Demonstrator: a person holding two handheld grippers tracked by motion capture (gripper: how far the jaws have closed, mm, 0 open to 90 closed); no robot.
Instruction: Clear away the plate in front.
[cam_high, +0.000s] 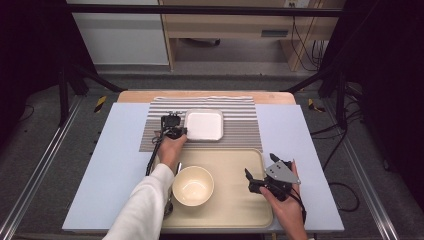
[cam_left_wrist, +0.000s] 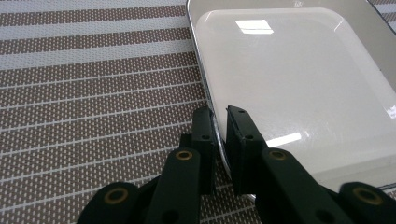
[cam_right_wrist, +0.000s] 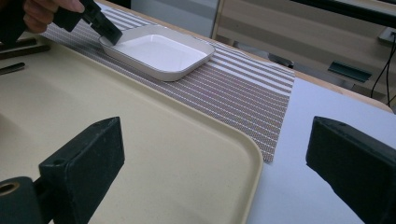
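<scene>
The left gripper (cam_high: 176, 131) is out over the striped mat (cam_high: 240, 131) at the far side of the bench (cam_high: 90, 170), and its jaws are pinched on the near left rim of the white square dish (cam_high: 204, 124). From the left gripper view you can see it plainly: one jaw sits outside the dish (cam_left_wrist: 299, 84) wall, the other inside, with the thin rim clamped between them, and the left gripper (cam_left_wrist: 220, 122) has almost no gap left. The dish rests flat on the mat (cam_left_wrist: 93, 102), near the mat's middle, just beyond the far edge of the tan tray (cam_high: 235, 210).

The right gripper (cam_high: 262, 172) sits low over the right end of the tray, close to its corner, jaws spread wide with nothing between them. In the right gripper view its two black jaws frame the tray (cam_right_wrist: 154, 154) edge, with the dish (cam_right_wrist: 156, 51) farther off.

A cream bowl (cam_high: 193, 185) stands on the tray's left half, beside the person's white sleeve (cam_high: 145, 205).
</scene>
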